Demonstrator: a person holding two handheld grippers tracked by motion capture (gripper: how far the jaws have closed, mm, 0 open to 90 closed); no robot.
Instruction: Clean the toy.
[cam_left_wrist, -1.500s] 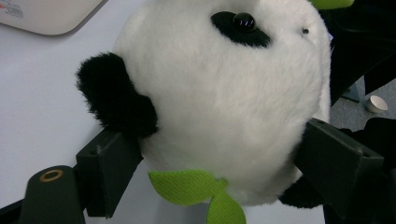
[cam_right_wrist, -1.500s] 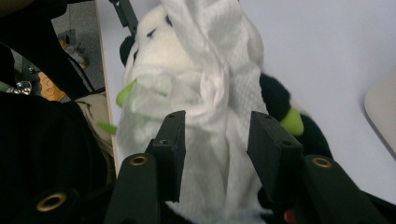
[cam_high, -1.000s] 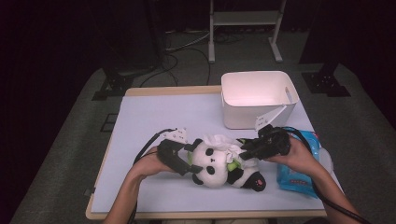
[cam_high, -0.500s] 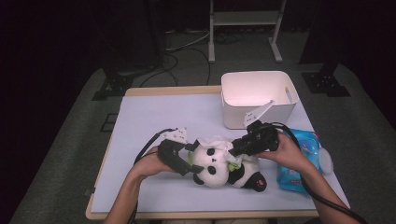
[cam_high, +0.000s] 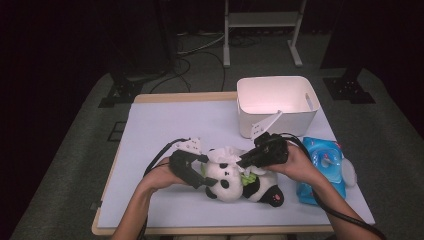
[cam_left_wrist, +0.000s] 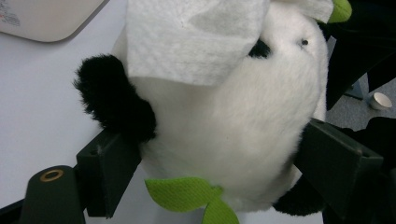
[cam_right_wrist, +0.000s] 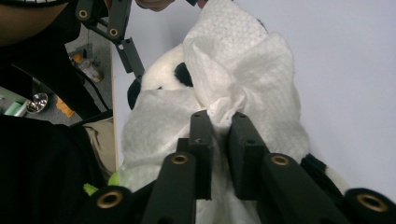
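Note:
A black-and-white panda plush with green leaves lies on the white table near the front. My left gripper grips its head from the left; in the left gripper view both jaws press into the panda's head, one at its black ear. A white wipe is draped over the top of the head. My right gripper comes in from the right. Its jaws have just been closing and now pinch a bunched fold of the wipe at the right gripper tips, above the panda's face.
An open white bin stands at the back right of the table. A blue wipe packet lies at the right edge, behind my right hand. Cables trail from both grippers toward the front.
My right gripper has moved left from beside the blue packet to the panda's head and shut on the wipe. The left gripper and the panda have stayed put.

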